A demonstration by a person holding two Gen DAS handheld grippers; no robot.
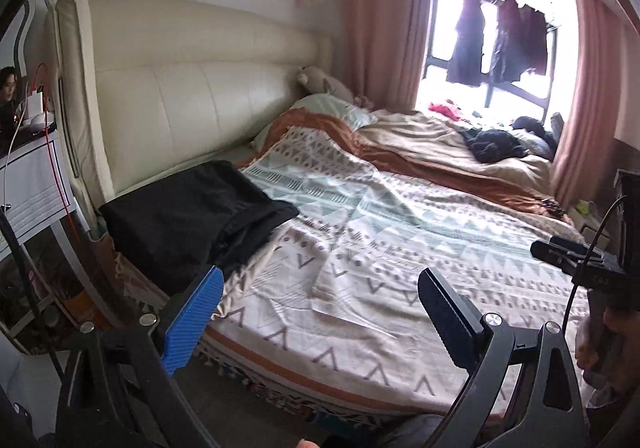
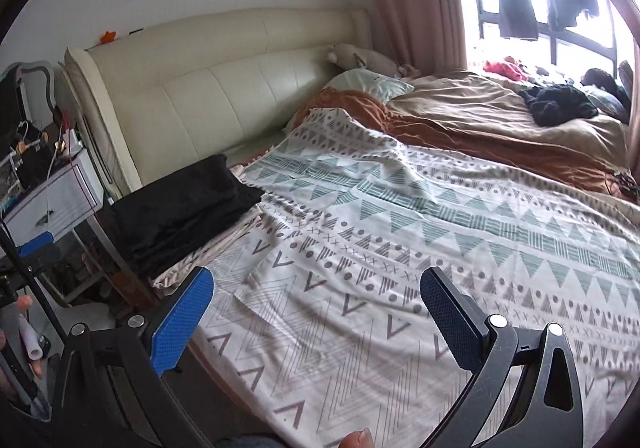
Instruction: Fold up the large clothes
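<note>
both grippers hang over the near edge of the bed, nothing in either of them. left gripper (image 1: 320, 312) has its jaws spread wide, blue pad on one side and dark pad on the other, only patterned bedspread (image 1: 360, 240) showing in the gap. right gripper (image 2: 316, 320) is just as wide apart, empty too, pointing down across the same bedspread with its grey and teal triangles.

the folded black garment (image 1: 192, 208) sits at the bed's near left corner, close to the cream padded headboard (image 1: 192, 88), resting on a pale cloth (image 2: 192, 268) whose edge peeks out beneath it. it lies apart from both grippers, up and to the left of the blue pads.

further back, an orange-brown blanket (image 1: 420, 164) and a beige duvet (image 1: 448, 136) cover the far side, with a loose dark garment (image 1: 492, 144) near the window. dark clothes hang in the bright window (image 1: 500, 44) between pink curtains. a white nightstand (image 2: 60, 196) stands left of the bed.
</note>
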